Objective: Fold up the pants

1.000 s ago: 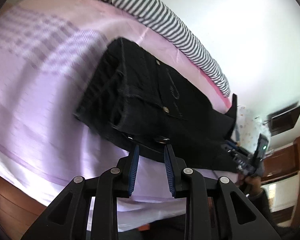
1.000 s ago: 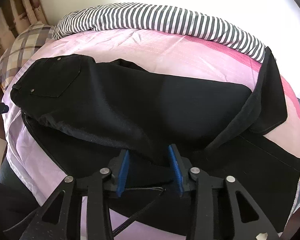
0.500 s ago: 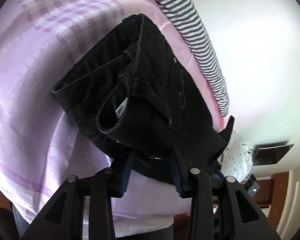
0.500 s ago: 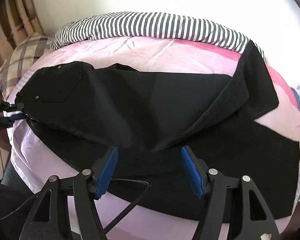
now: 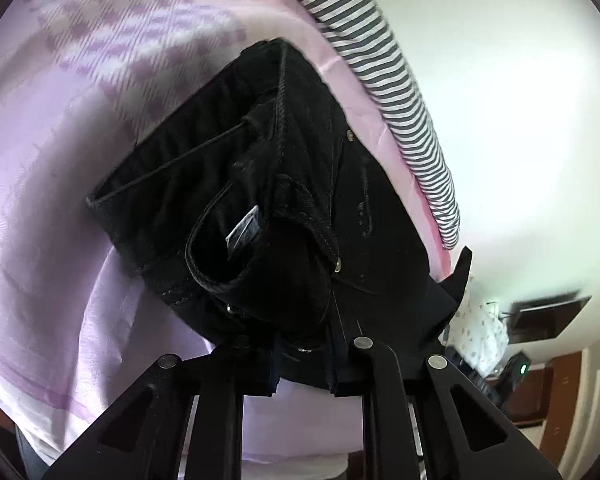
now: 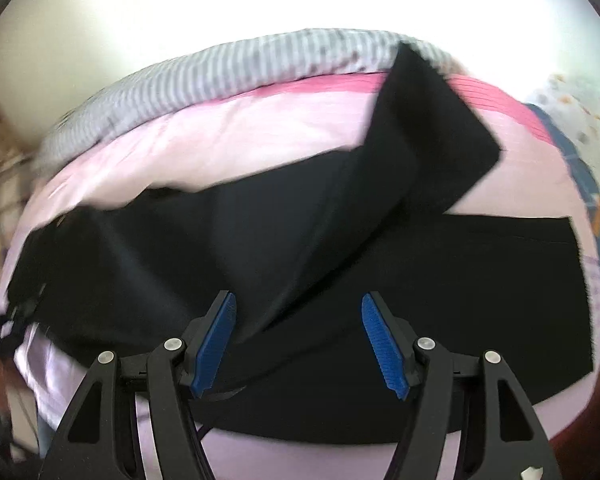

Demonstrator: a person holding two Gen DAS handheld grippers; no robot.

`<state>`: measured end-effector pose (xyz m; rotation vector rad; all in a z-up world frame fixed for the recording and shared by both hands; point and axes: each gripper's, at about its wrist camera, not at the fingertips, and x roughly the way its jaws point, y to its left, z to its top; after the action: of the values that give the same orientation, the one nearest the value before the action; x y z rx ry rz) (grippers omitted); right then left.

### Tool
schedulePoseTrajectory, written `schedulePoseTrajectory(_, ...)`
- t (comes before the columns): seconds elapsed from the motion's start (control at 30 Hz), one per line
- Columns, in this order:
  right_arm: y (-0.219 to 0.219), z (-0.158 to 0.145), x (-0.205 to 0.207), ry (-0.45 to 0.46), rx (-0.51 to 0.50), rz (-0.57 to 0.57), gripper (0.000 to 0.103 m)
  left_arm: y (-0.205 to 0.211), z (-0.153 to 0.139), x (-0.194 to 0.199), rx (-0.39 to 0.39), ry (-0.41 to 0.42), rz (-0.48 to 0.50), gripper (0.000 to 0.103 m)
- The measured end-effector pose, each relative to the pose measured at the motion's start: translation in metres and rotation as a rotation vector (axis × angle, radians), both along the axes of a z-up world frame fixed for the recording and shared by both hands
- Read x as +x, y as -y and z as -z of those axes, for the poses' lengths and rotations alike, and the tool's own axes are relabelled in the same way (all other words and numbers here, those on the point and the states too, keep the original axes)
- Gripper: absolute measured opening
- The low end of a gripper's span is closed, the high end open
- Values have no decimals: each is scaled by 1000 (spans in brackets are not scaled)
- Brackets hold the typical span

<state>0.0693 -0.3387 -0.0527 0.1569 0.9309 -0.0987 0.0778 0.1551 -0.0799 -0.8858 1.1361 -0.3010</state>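
Black denim pants (image 5: 284,184): spread on bed with pale lilac sheet (image 5: 48,208), one leg flipped back diagonally.
Left gripper (image 5: 304,354): jaws closing, pinching the waistband.
Right gripper (image 6: 296,340): spread wide above leg fabric, gripping nothing.
Grey-and-white striped bolster (image 5: 400,80): along the bed's far edge.

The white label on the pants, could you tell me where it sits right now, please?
In the left wrist view, the white label sits just inside the open waistband of the black pants, left of centre, on the pink sheet.
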Motion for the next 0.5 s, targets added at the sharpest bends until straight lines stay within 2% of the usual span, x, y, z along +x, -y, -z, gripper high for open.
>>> schedulePoseTrajectory(0.07,11,-6,13,4,10,66,60,2,-4,1,29,20,13,17)
schedulePoseTrajectory(0.1,15,-10,22,10,8,95,56,2,-5,1,32,20,17,17)
schedulePoseTrajectory(0.2,23,-18,52,4,-20,163,52,0,-2,1,22,14,19,17)
schedulePoseTrajectory(0.37,32,-16,102,-58,-79,280,48,-1,-2,-1,35,25,35,17)
schedulePoseTrajectory(0.5,41,-12,128,-102,-140,330,48,1,-5,0,51,30,48,17)
